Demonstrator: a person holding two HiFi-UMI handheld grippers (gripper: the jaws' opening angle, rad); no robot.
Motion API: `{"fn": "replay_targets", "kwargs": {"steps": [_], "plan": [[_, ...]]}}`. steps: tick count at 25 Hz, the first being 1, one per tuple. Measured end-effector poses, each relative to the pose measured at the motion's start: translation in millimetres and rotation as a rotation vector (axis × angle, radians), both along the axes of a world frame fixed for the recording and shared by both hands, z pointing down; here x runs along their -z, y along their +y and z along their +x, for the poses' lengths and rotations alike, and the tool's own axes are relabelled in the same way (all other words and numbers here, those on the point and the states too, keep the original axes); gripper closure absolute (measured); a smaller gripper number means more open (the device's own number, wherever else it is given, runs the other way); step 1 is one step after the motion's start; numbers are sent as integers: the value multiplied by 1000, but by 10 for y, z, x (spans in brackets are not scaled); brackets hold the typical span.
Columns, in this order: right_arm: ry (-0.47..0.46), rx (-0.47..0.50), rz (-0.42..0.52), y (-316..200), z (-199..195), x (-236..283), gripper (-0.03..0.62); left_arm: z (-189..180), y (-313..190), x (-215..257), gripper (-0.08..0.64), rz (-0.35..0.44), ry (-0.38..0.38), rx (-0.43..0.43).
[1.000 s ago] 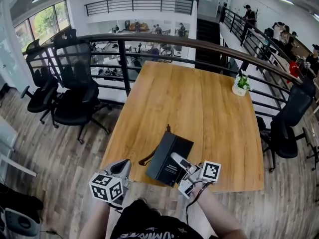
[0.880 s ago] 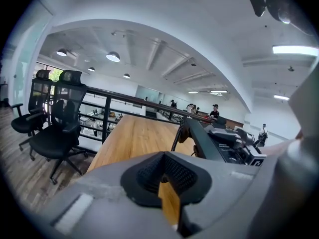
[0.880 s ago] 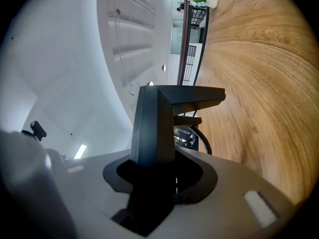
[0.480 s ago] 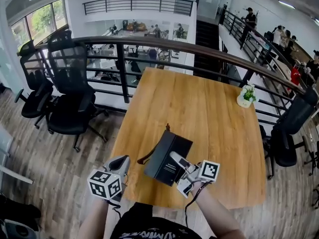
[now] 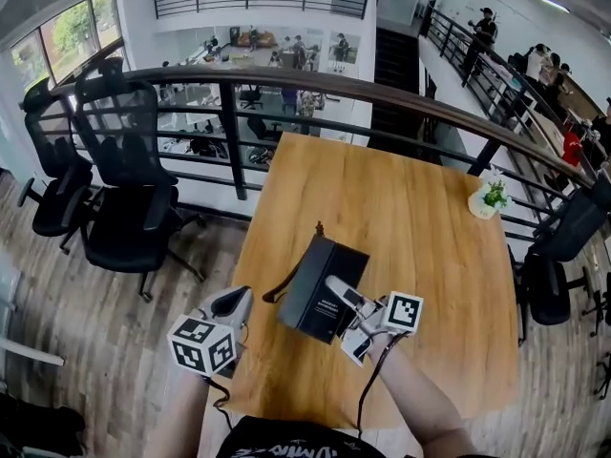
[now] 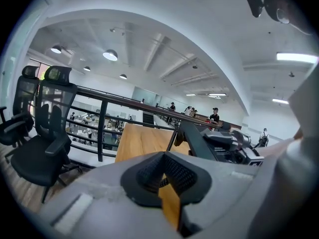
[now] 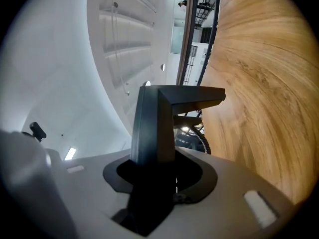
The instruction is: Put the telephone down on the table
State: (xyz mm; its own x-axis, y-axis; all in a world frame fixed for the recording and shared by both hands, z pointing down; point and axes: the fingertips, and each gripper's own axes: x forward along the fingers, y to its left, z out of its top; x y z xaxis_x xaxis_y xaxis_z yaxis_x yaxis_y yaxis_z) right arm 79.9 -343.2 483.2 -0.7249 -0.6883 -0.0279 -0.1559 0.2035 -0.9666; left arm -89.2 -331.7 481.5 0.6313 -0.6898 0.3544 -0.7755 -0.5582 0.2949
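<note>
Head view: the scene holds one telephone (image 5: 310,294), one table (image 5: 410,218) and two claws.

1. Telephone. The black unit is held tilted over the near half of the table, close to the near left corner. A cord (image 5: 275,301) hangs from its left edge.
2. Right claw (image 5: 342,303). It is clamped on the right side of the telephone. The right gripper view confirms this: the dark body of the telephone (image 7: 154,128) stands up between the two jaws, which press on it from both sides. In that view the wooden table (image 7: 259,83) lies off to one side, with a gap between it and the telephone.
3. Left claw (image 5: 229,305). It sits just off the table's near left corner, apart from the telephone. In the left gripper view the left claw (image 6: 162,171) is narrow: the ribbed pads meet at the tips and hold nothing.
4. Surroundings. One potted plant (image 5: 490,198) stands at the far right corner of the table, well apart from the telephone. Two black office chairs (image 5: 119,151) stand at the left and one chair (image 5: 563,241) at the right. A dark railing (image 5: 382,93) runs behind the table.

The rest of the table surface is bare wood.
</note>
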Motion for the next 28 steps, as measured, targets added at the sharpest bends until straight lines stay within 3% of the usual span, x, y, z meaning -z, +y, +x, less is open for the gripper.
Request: {"fn": "replay_targets", "kwargs": {"steps": [12,28], "plan": [[53,64,-8,-1069,-290,-275,431,-22,-995,-211,558,-8,-12,-52],[119,121,-14,-2253,-491,-841,431,-230,-2065,-611,558,-8,-9,1]]}}
